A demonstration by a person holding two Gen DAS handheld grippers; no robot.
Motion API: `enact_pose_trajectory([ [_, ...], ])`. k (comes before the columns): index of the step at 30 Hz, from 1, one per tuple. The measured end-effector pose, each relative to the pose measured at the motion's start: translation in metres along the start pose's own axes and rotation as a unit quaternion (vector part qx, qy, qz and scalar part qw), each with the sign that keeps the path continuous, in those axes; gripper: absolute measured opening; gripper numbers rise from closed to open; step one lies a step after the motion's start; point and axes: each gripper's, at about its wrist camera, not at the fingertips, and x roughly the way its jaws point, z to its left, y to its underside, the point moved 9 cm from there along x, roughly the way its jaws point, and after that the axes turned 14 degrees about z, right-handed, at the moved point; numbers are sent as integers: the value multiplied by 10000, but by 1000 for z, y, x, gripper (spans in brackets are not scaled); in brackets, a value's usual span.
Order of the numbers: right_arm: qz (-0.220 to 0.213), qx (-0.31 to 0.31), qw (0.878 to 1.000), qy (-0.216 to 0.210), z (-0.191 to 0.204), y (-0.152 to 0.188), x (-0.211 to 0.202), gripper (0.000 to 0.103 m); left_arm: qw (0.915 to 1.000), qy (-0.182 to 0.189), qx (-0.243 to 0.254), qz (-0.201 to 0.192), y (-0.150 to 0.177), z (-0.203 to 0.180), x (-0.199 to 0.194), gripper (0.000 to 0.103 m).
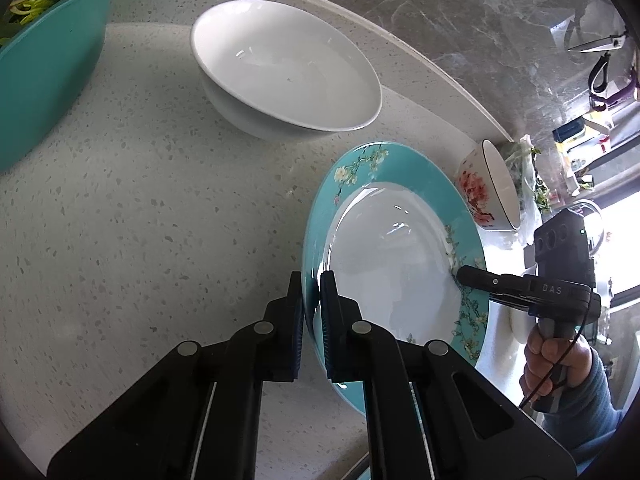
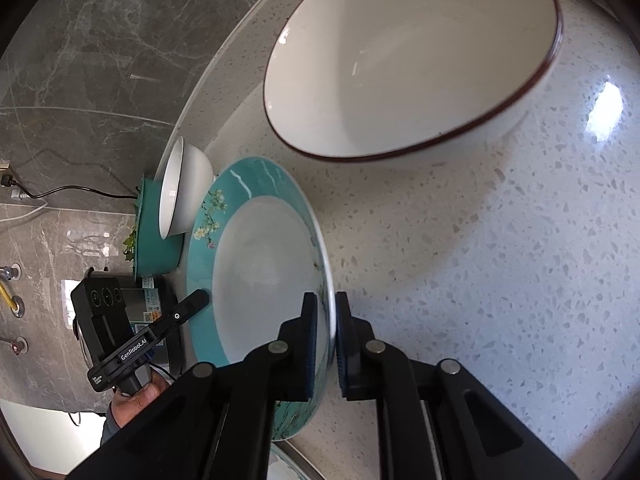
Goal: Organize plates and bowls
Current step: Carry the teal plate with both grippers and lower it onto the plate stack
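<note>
One teal-rimmed plate (image 1: 394, 248), rim pinched by both left gripper (image 1: 312, 312) and right gripper (image 2: 326, 336) jaws; two bowls: white bowl (image 1: 286, 76), red-patterned bowl (image 1: 490, 186).

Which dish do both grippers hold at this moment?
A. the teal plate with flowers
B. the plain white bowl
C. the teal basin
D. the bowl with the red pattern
A: the left gripper and the right gripper each clamp an opposite rim of the teal plate, while both bowls stand free.

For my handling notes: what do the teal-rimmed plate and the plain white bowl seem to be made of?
Teal-rimmed plate: probably glazed ceramic, with sharp window reflections and a printed blossom border. Plain white bowl: likely glazed porcelain, smooth, glossy, thick-walled.
</note>
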Motion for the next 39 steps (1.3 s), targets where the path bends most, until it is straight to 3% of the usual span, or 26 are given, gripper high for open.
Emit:
enact_pose_trajectory([
  [11,-160,-245,9995,148,13,10,-14,12,9998,88,82,-164,13,-5,-18,6],
  [21,-408,-598,9972,200,42,39,-44,12,9978,190,247,-578,51,-33,-73,6],
  [30,-566,-1016,9928,282,73,99,-68,12,9966,141,350,-737,119,-54,-114,6],
  [39,-170,-851,9945,584,47,160,-38,12,9994,-29,243,-247,203,-42,-79,7],
])
